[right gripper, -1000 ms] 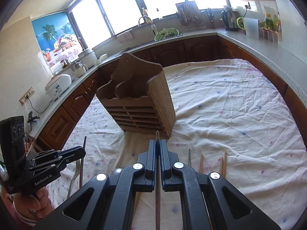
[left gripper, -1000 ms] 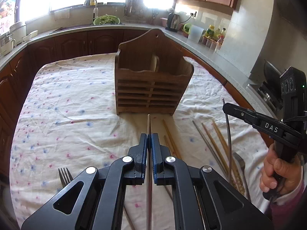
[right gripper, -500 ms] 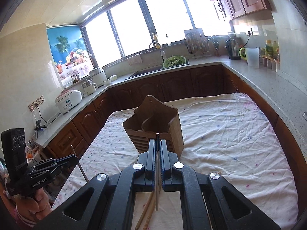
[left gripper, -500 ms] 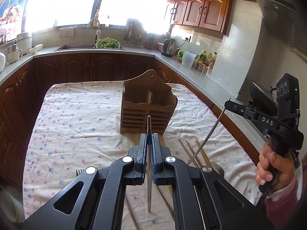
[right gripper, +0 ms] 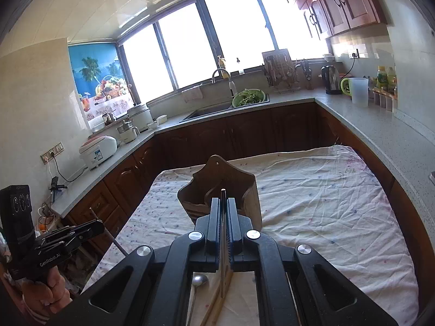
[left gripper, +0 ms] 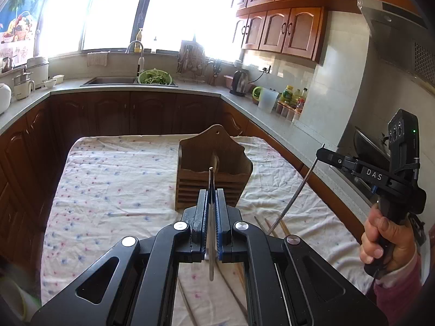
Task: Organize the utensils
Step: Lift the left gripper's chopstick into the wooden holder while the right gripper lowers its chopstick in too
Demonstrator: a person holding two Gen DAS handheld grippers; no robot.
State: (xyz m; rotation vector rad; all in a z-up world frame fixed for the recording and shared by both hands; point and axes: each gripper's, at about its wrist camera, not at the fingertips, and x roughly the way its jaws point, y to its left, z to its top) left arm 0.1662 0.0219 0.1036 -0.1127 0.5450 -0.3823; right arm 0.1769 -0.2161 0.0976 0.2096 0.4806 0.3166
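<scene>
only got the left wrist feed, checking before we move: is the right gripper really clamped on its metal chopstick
Observer: yes, its own camera shows the right gripper shut on the metal chopstick, tip poking out in front.
Operator: anything lying under it
Observer: a spoon lies on the cloth below, beside wooden chopsticks.
Operator: and my gripper from that side
Observer: the left gripper is shut on a thin rod slanting down toward the cloth.

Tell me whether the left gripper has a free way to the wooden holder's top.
Probably yes: the left gripper, shut on a metal chopstick, faces the wooden holder with nothing between.
</scene>
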